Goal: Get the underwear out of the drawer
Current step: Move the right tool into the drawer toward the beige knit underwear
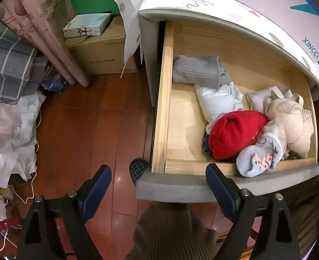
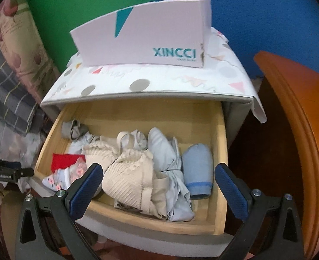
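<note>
The wooden drawer (image 1: 166, 108) (image 2: 221, 140) stands pulled out, with clothes heaped inside. A beige ribbed bra (image 1: 289, 121) (image 2: 126, 173) lies near the front. Beside it are a red garment (image 1: 235, 134) (image 2: 64, 160), a pale blue floral piece (image 1: 259, 160) (image 2: 58, 181), a pale blue crumpled garment (image 2: 166, 151), a blue rolled item (image 2: 199, 169), a white-blue fold (image 1: 218, 101) and a grey ribbed garment (image 1: 198, 69) (image 2: 72, 127). My left gripper (image 1: 158, 173) hangs open above the drawer's front left corner, holding nothing. My right gripper (image 2: 159, 169) is open over the bra, not touching it.
A white XINCCI box (image 2: 142, 43) (image 1: 289, 10) sits on the patterned cabinet top. Orange wooden furniture (image 2: 289, 130) stands close on the right. On the left are a cardboard box (image 1: 100, 52), rolled mats (image 1: 40, 32) and plaid bedding (image 1: 5, 65). A person's slippered foot (image 1: 138, 169) rests below the drawer front.
</note>
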`<state>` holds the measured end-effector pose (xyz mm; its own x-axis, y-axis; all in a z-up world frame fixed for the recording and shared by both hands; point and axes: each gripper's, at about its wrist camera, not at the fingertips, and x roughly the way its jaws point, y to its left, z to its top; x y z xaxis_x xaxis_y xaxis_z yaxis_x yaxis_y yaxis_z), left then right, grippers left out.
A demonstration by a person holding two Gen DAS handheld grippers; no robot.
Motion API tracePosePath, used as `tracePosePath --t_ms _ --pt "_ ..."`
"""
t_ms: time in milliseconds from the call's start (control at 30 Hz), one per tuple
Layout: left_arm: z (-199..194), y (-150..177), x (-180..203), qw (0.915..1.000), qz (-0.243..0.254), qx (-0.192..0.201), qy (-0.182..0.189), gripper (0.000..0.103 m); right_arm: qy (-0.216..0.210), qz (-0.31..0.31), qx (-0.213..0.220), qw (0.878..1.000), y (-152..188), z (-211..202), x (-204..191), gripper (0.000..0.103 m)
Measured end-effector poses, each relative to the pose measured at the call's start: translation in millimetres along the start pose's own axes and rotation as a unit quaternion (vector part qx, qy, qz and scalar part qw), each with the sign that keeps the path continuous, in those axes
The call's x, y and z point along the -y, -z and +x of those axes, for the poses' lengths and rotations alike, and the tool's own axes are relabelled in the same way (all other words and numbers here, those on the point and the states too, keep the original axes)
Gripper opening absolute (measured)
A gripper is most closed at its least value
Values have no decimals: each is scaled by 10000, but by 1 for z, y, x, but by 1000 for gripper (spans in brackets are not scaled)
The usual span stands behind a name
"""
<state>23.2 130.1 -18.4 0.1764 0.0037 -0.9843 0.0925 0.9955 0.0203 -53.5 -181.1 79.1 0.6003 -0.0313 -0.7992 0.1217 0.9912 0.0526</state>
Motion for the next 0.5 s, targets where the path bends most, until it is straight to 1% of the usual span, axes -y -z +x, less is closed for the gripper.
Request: tracePosePath --t_ms 167,233,367,500 --pt "0 3 4 9998 -19 177 -34 91 -145 -281 -169 9994 2 5 -12 102" --pt "-2 4 7 9995 21 269 -139 91 -141 -410 -215 9988 2 7 -17 102" --pt "-10 8 18 9975 265 551 -366 91 -146 -690 -370 9968 4 12 -29 102" --pt "-28 10 27 9948 321 931 -257 91 -187 -1008 -548 9932 8 17 -42 102"
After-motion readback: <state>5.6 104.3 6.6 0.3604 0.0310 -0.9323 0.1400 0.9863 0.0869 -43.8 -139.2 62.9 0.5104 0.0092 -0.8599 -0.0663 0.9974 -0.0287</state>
